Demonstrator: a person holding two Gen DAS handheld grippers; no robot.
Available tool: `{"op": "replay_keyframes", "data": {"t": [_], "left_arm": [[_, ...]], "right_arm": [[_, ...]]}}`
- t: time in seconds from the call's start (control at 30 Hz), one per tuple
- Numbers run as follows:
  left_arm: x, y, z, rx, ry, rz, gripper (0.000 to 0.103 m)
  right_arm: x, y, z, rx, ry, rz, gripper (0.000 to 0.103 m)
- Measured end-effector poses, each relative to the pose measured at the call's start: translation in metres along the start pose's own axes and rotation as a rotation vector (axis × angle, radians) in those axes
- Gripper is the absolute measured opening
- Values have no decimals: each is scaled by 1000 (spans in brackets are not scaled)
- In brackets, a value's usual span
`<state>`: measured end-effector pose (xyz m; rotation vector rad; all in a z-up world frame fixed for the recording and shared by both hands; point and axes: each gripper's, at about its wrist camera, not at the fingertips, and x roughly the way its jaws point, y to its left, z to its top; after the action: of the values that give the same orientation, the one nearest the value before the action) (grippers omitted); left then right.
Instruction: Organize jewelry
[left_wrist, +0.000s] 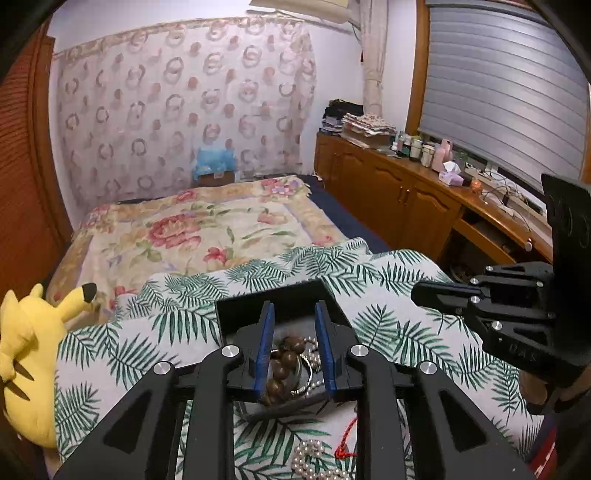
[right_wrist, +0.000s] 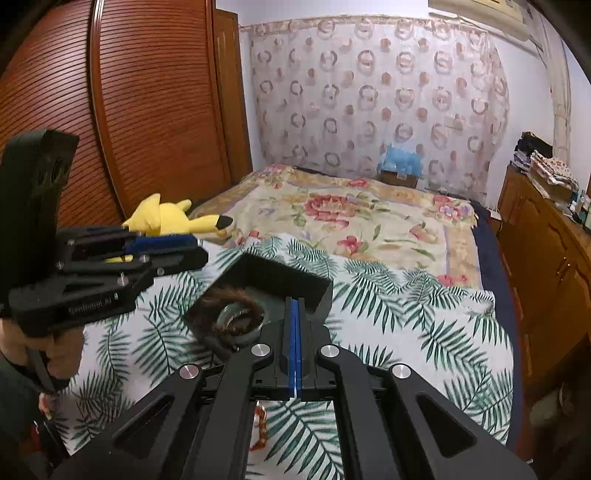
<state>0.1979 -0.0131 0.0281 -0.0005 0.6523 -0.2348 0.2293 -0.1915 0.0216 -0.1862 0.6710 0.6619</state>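
Observation:
A black jewelry box (left_wrist: 280, 295) sits on the palm-leaf cloth (left_wrist: 388, 295). My left gripper (left_wrist: 293, 308) hangs open above it; brown wooden beads (left_wrist: 280, 363), a silver bangle and small pearls lie in the box between the fingers. In the right wrist view the box (right_wrist: 280, 277) holds a brown beaded bracelet (right_wrist: 229, 297) and a grey bangle (right_wrist: 236, 325). My right gripper (right_wrist: 295, 306) is shut with nothing visible between its blue pads, at the box's near right edge. A pearl strand (left_wrist: 314, 458), a red cord (left_wrist: 343, 443) and an amber bracelet (right_wrist: 260, 428) lie on the cloth.
A yellow plush toy (left_wrist: 33, 350) lies at the bed's left edge. A floral blanket (left_wrist: 207, 225) covers the far bed. A wooden cabinet (left_wrist: 406, 192) with bottles and clutter runs along the right. A wooden wardrobe (right_wrist: 110, 110) stands on the left.

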Motion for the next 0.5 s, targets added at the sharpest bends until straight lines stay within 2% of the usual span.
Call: {"op": "replay_keyframes", "data": {"t": [0.5], "left_arm": [[-42,10,-94,-31,60,3,27]], "right_arm": [[-30,46,-93,3,17,44,1]]}}
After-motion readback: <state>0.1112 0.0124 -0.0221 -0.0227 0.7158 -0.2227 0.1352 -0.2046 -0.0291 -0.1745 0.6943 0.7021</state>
